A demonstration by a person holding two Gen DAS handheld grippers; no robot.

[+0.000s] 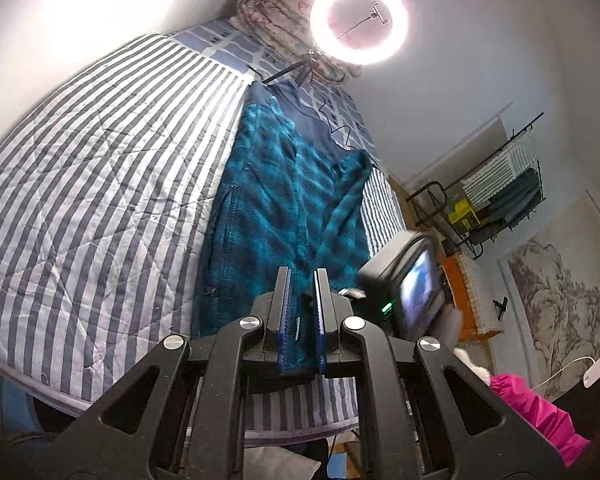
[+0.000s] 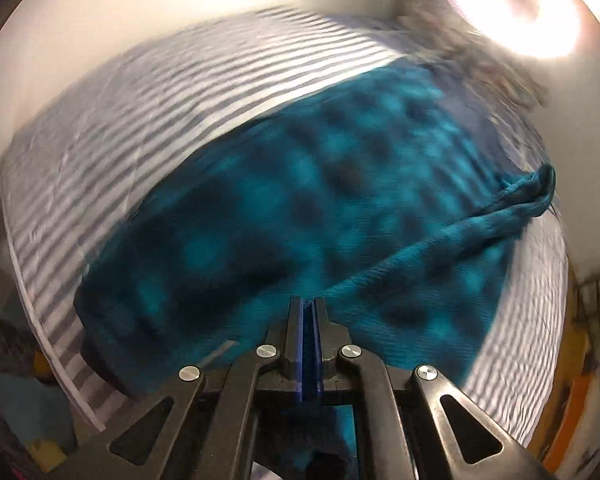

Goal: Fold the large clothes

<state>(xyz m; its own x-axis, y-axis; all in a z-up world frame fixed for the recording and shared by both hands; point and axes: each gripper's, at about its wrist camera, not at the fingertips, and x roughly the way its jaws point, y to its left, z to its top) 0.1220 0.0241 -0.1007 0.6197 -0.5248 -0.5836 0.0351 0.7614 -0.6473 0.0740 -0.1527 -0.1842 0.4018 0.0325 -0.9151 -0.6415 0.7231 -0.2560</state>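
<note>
left gripper (image 1: 302, 276) blk plastic w/ blue pads, silver screws, right gripper (image 2: 308, 304) same, pink sleeve (image 1: 540, 412)

Teal garment (image 1: 284, 184): fleece-like cloth, matt, fuzzy pile with a ribbed, mottled dark-and-light pattern; a zip runs down it. Navy lining at its top looks smoother.
Bedspread (image 1: 100, 184): quilted striped cloth, matt, stitched in diagonal lines, lightly creased.
Left tongs (image 1: 302, 276): matt black plastic arms, bright polished metal pivot bolts, blue ridged pads, pinching teal cloth.
Right tongs (image 2: 307, 304): same black plastic, shiny bolts, blue pads.
Pink cloth (image 1: 536, 412): slight sheen, gathered.
</note>
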